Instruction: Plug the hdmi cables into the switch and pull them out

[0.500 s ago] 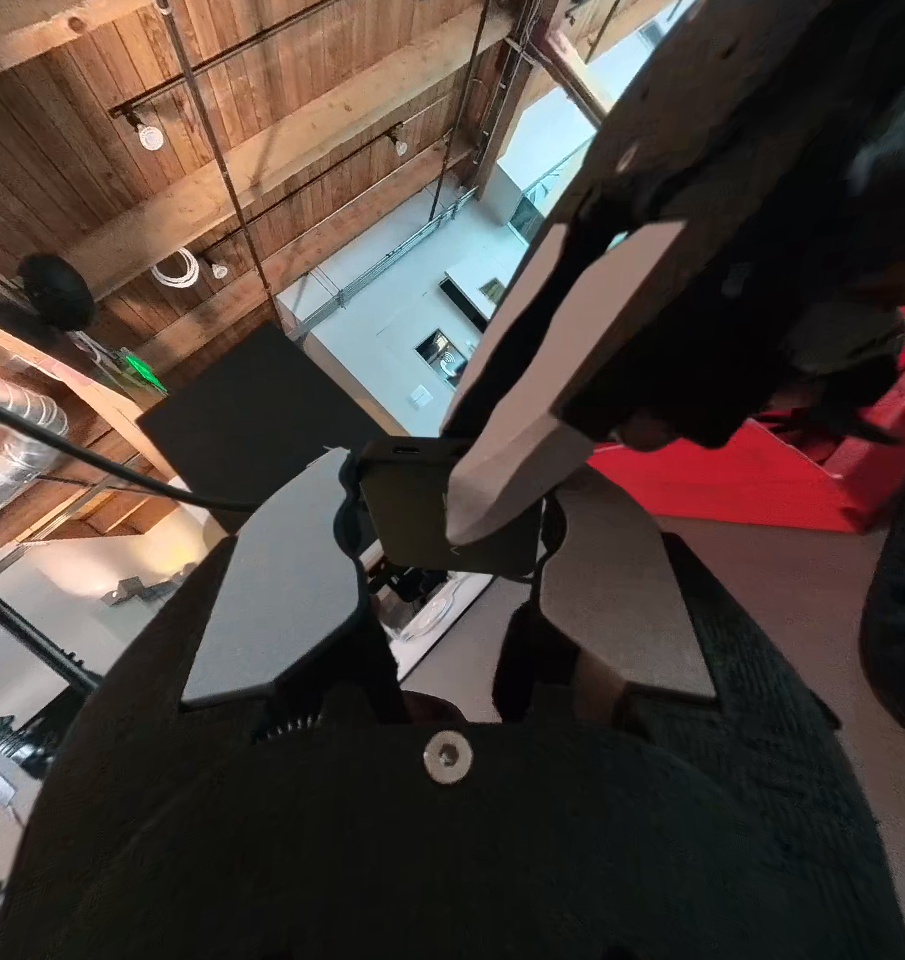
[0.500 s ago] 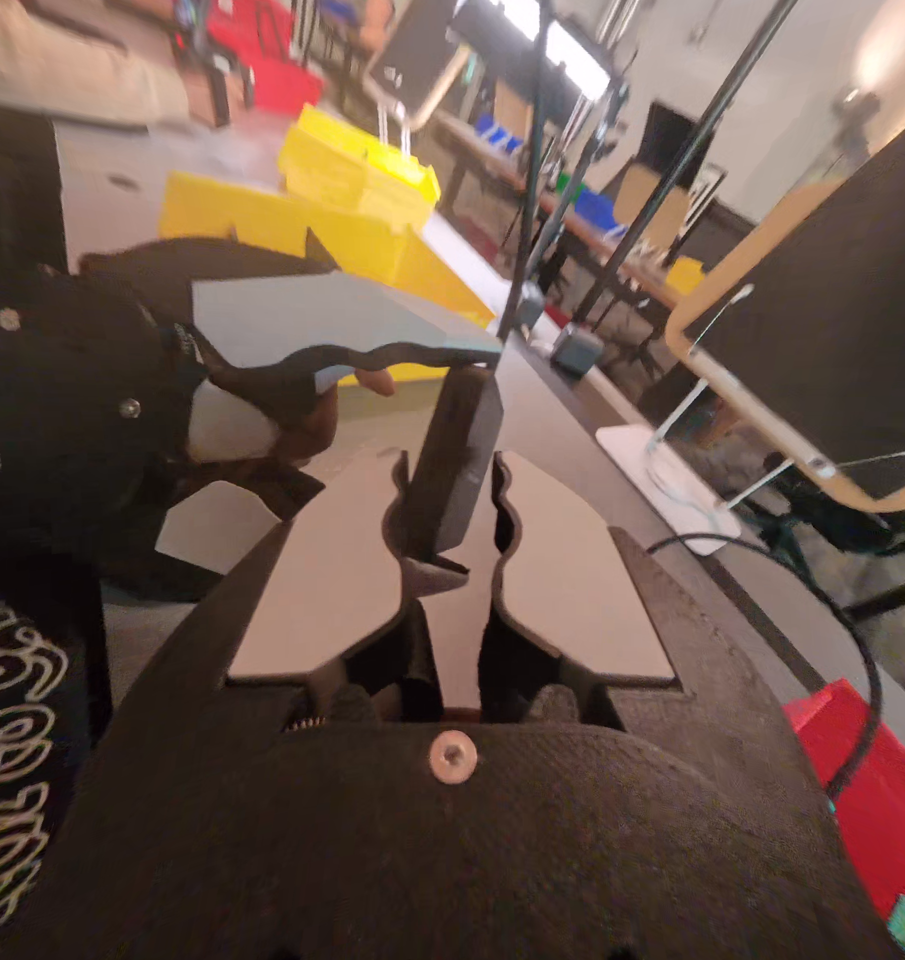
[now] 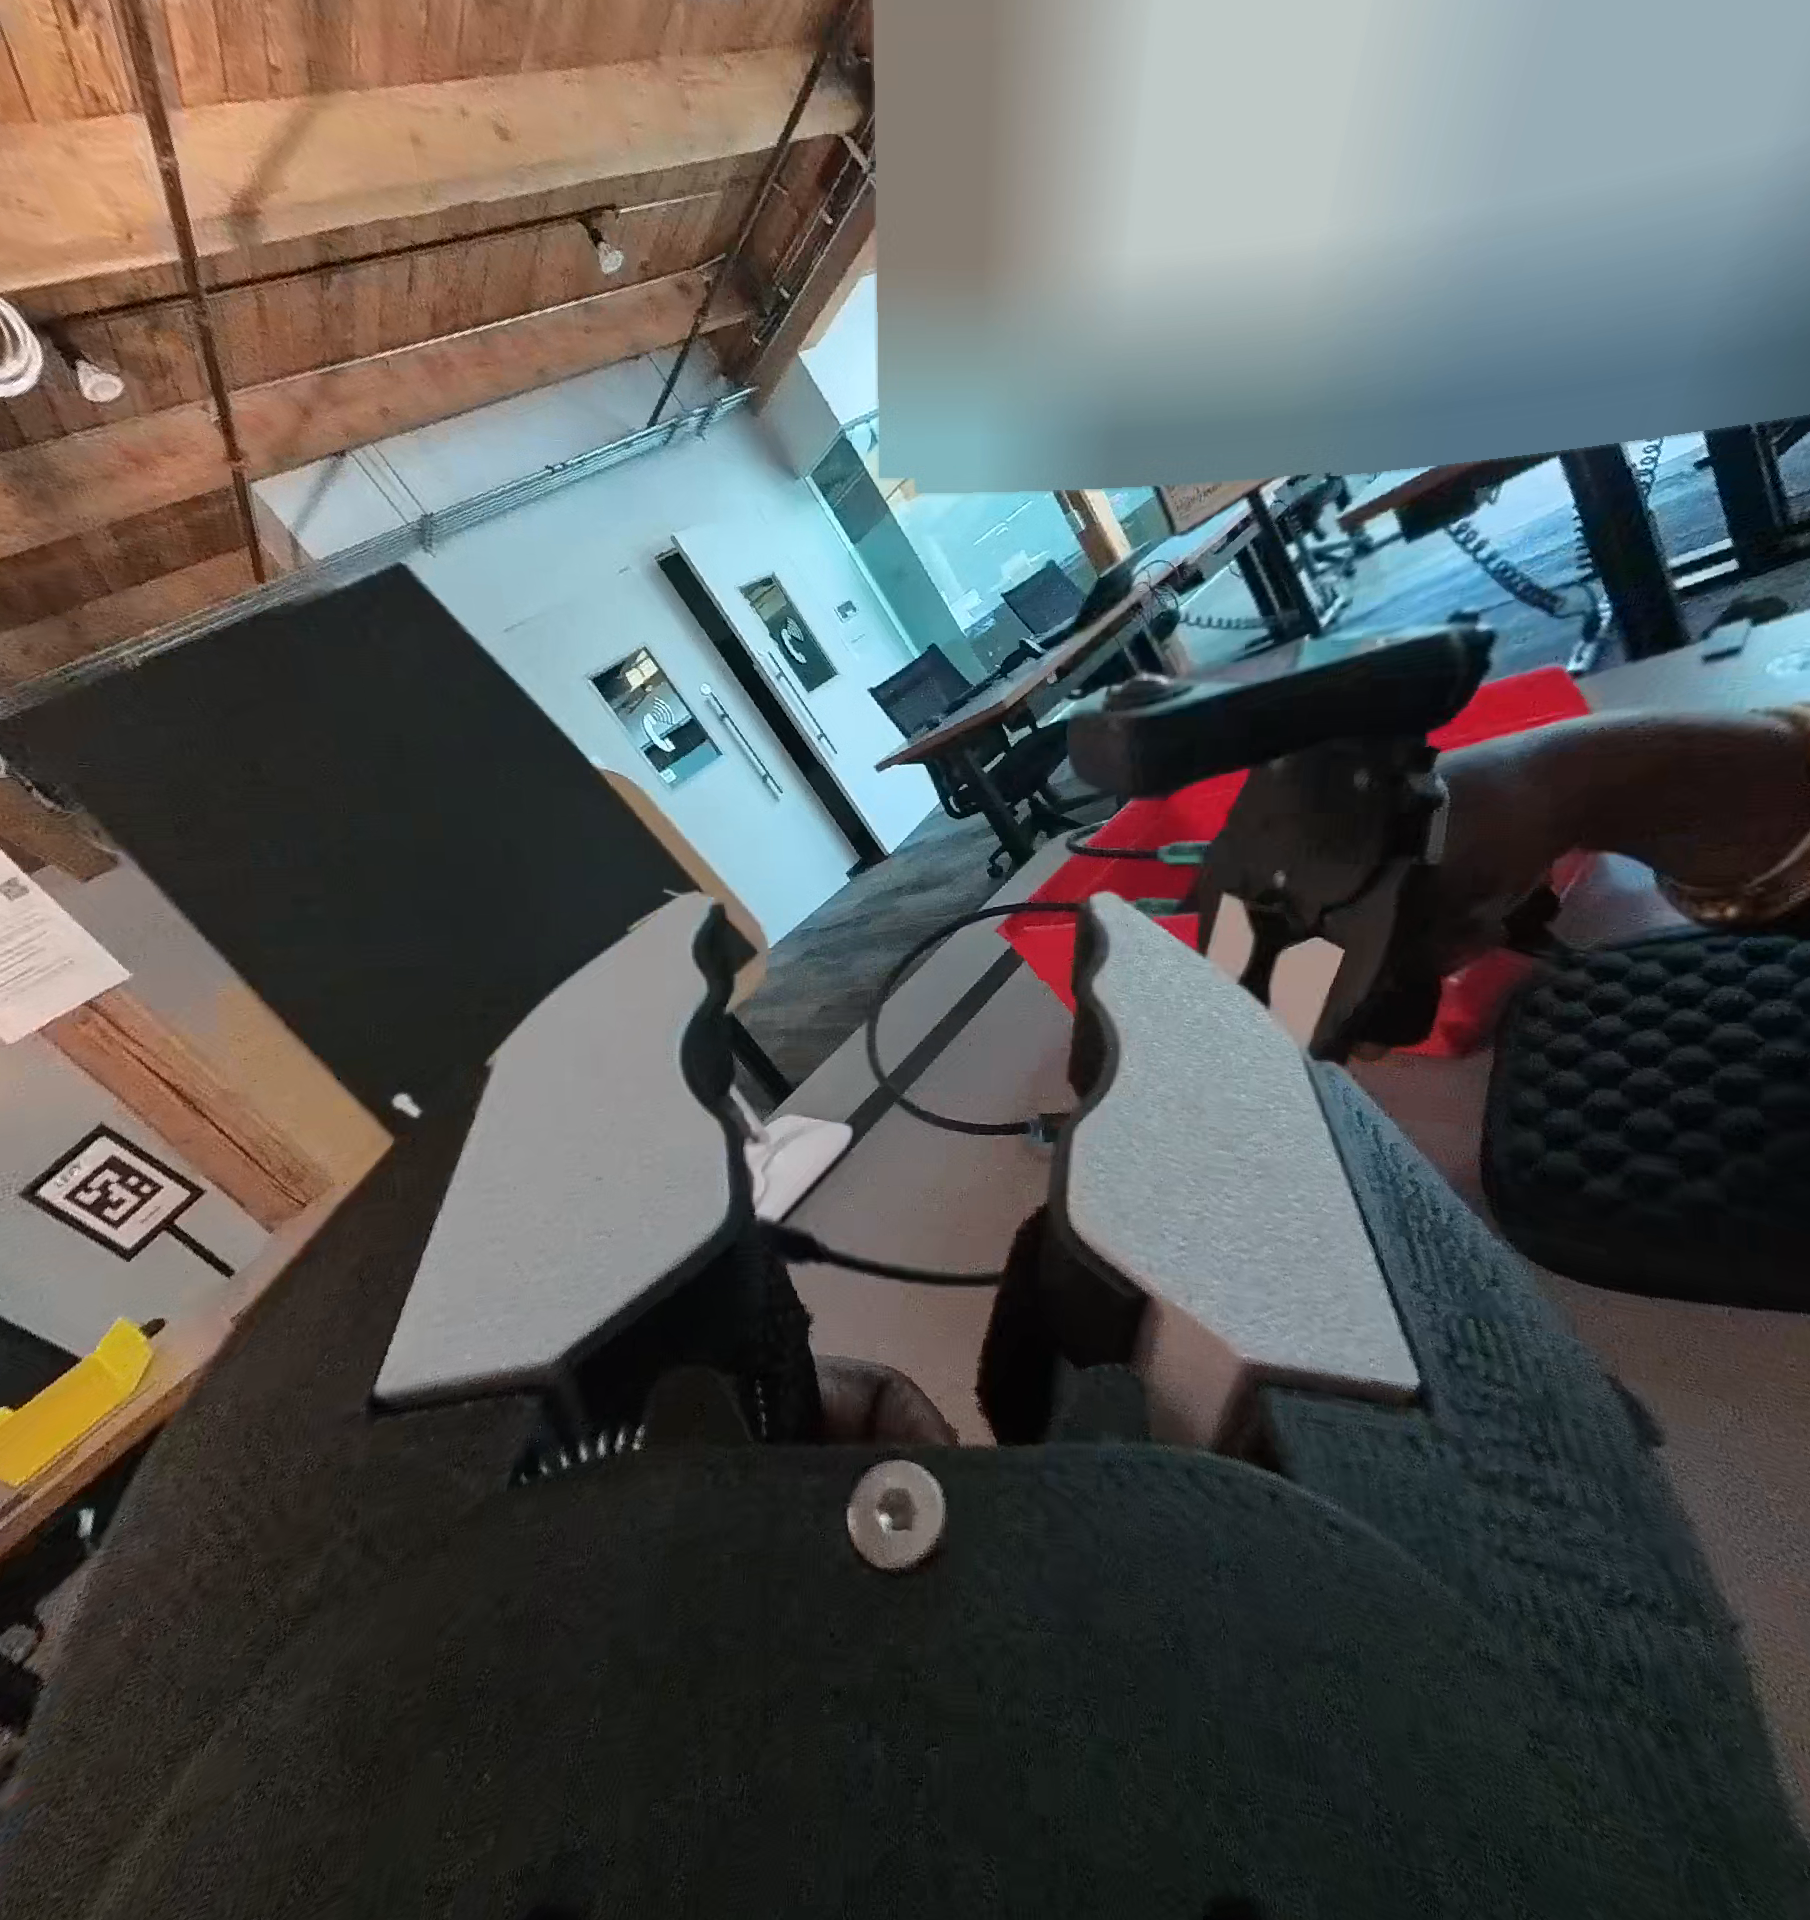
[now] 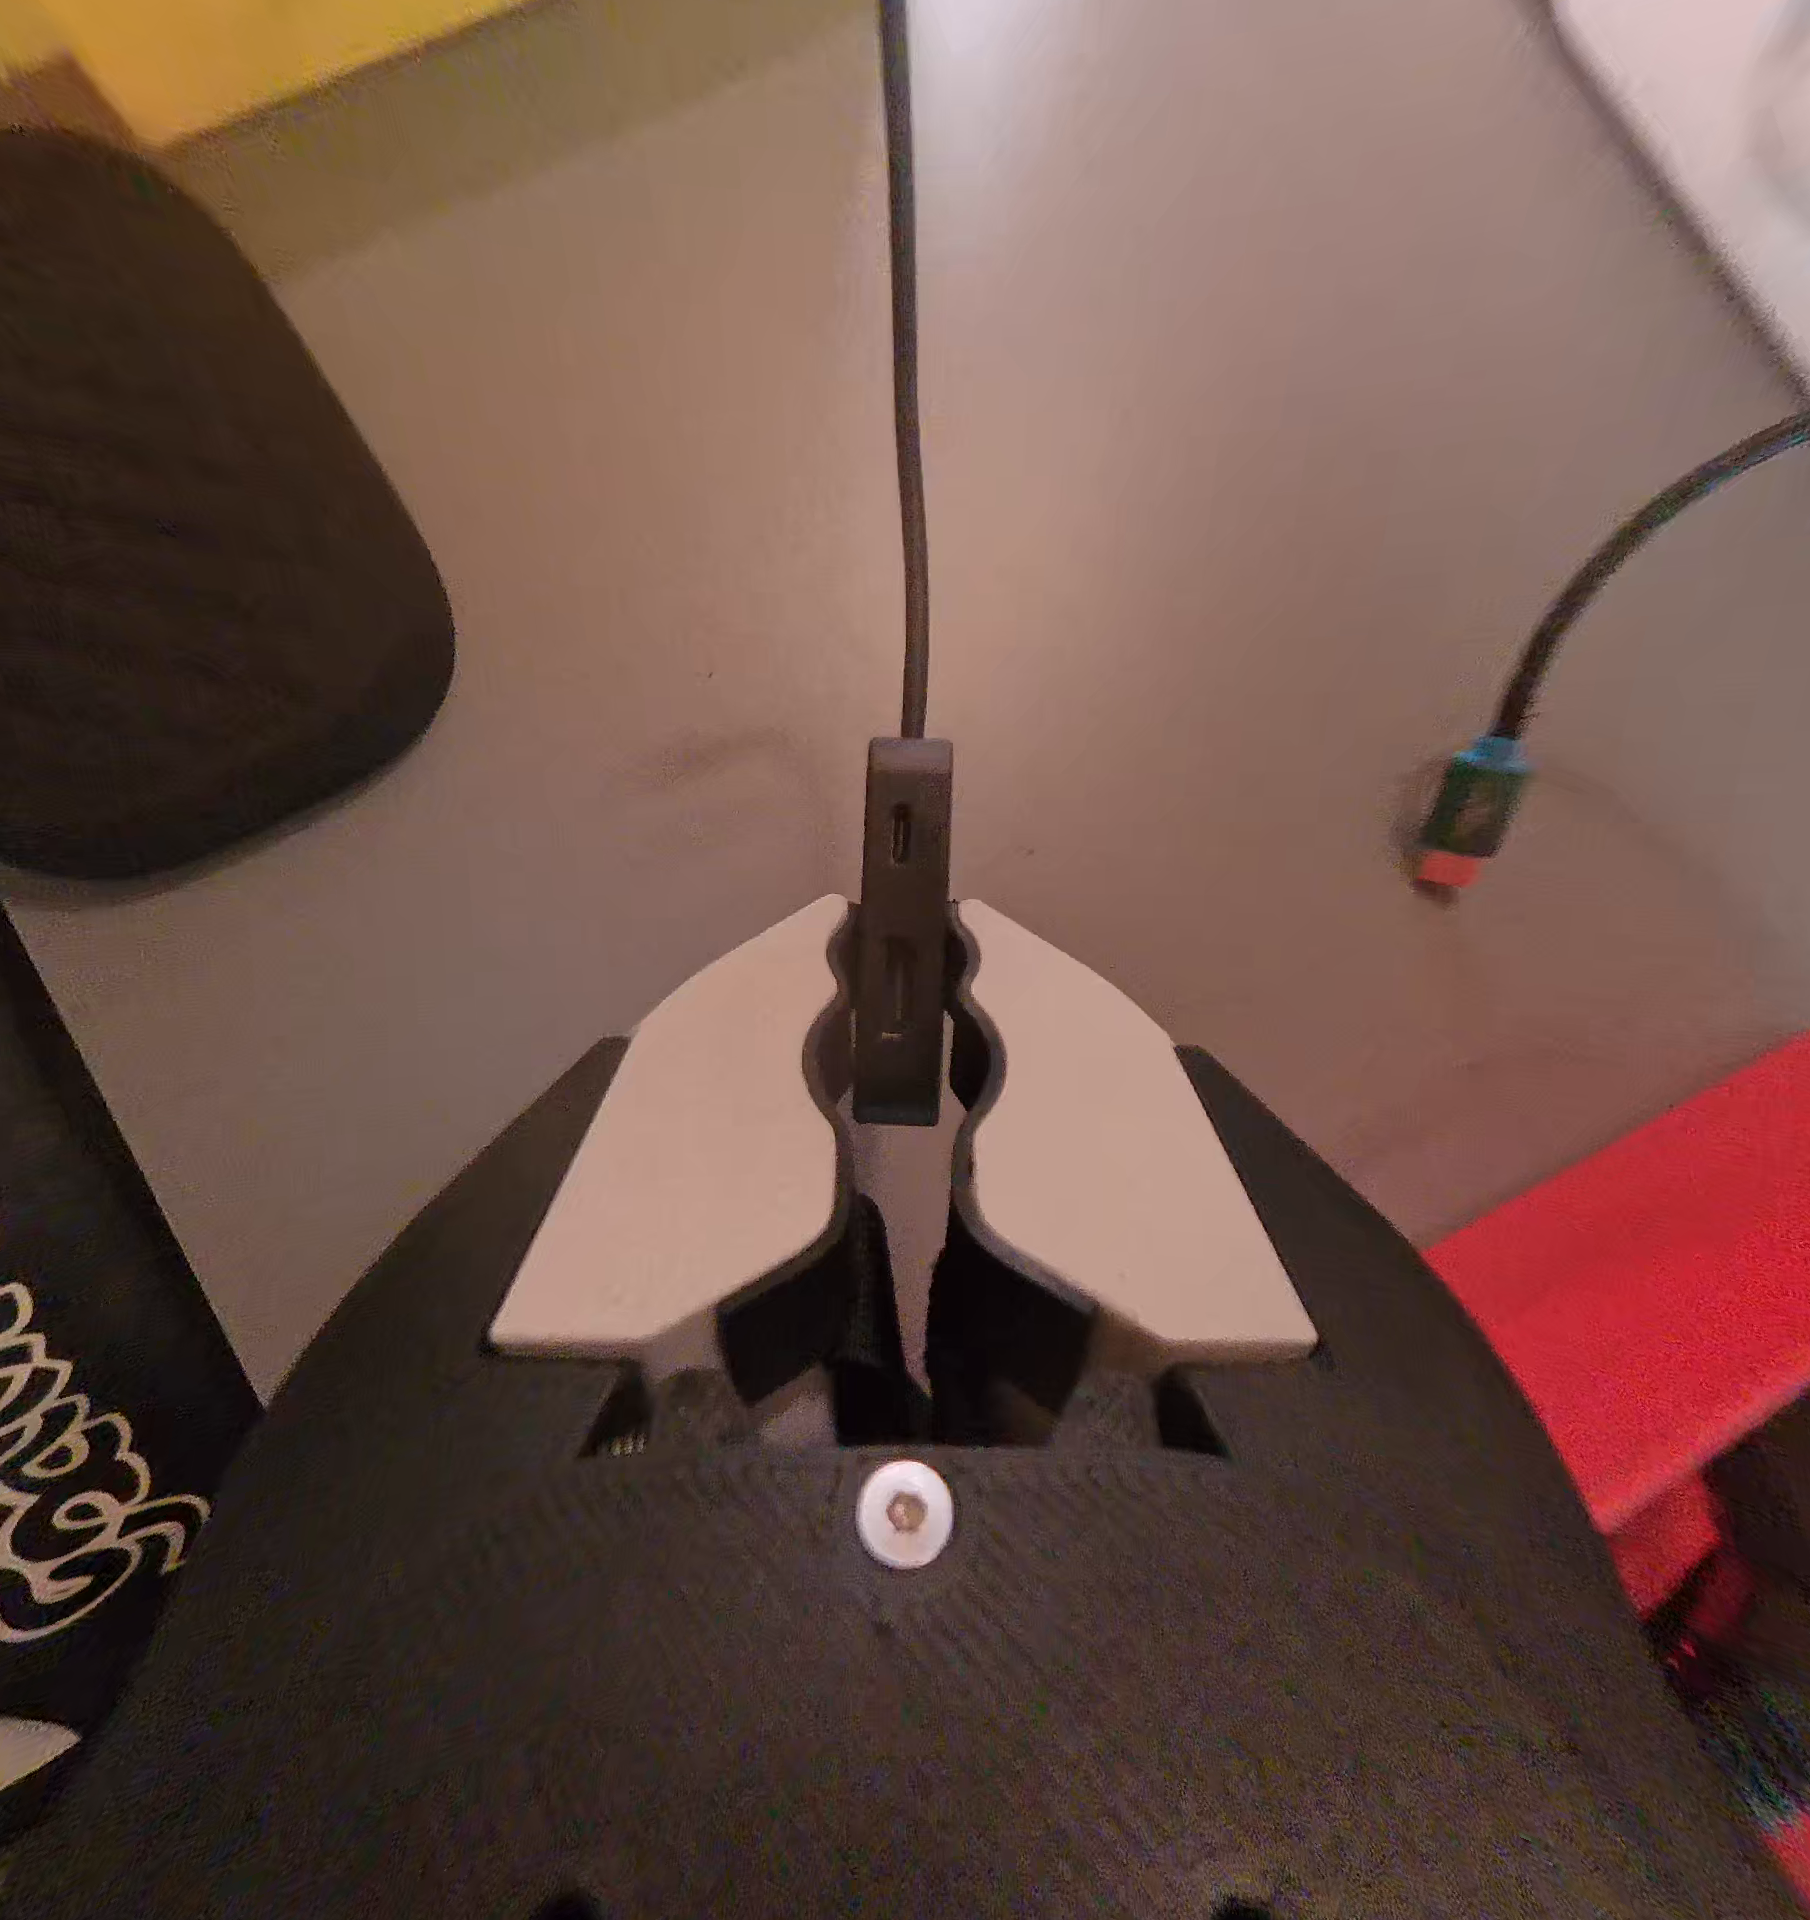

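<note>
In the right wrist view my right gripper (image 4: pixel 903 904) is shut on the switch (image 4: pixel 903 790), a thin dark box held edge-on with two ports facing the camera. Its black lead (image 4: pixel 909 416) runs straight away over the grey table (image 4: pixel 620 520). A loose black cable with a teal and red plug (image 4: pixel 1470 821) lies on the table to the right, apart from the switch. In the left wrist view my left gripper (image 3: pixel 901 914) is open and empty above the table. The right gripper's body (image 3: pixel 1316 862) shows farther off, held by a hand (image 3: pixel 1607 810); the switch is hidden there.
A thin black cable (image 3: pixel 880 1049) loops on the table beyond the left fingers. Red bins (image 4: pixel 1628 1226) (image 3: pixel 1077 914) stand to the right. A black padded object (image 4: pixel 153 520) (image 3: pixel 1670 1101) lies nearby. A yellow bin (image 4: pixel 153 62) is at the far left.
My left gripper has let go of the switch, opened and drawn away. My right gripper keeps the switch and has tipped down toward the table.
</note>
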The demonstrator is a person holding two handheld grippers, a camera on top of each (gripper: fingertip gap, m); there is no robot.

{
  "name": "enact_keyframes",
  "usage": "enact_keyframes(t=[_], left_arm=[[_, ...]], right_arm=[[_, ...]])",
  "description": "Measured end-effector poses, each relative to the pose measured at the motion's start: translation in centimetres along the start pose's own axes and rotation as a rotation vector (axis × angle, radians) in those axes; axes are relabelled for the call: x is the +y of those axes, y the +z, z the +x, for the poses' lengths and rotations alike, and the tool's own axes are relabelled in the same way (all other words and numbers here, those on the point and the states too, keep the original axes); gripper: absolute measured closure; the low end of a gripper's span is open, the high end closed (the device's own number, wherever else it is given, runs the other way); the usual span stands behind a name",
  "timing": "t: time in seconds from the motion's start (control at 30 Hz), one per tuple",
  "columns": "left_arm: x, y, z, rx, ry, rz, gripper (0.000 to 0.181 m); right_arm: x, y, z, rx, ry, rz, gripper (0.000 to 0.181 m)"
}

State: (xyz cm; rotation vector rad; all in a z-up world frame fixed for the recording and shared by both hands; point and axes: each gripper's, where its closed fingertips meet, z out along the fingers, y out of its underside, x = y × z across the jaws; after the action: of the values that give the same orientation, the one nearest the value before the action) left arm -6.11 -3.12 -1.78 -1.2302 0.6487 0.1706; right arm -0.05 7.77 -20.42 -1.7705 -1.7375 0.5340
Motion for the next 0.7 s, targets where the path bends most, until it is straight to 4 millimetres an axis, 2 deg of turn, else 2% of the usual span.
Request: enact_keyframes(t=[0.07, 0.17, 0.53, 0.7], left_arm=[[-0.2, -0.7, -0.4, -0.004, -0.002, -0.022, 0.121], [-0.5, -1.1, -0.8, -0.027, 0.027, -0.030, 0.124], [-0.6, -1.0, 1.2, 0.038, 0.112, -0.081, 0.127], [-0.5, -1.1, 0.9, 0.035, 0.102, -0.083, 0.127]], right_arm=[[0.7, 0.9, -0.2, -0.022, 0.006, -0.047, 0.167], [1.3, 1.1, -0.3, -0.016, 0.006, -0.090, 0.168], [3.5, 1.2, -1.3, -0.039, 0.002, -0.225, 0.163], [3.9, 1.5, -1.3, -0.045, -0.018, -0.256, 0.153]])
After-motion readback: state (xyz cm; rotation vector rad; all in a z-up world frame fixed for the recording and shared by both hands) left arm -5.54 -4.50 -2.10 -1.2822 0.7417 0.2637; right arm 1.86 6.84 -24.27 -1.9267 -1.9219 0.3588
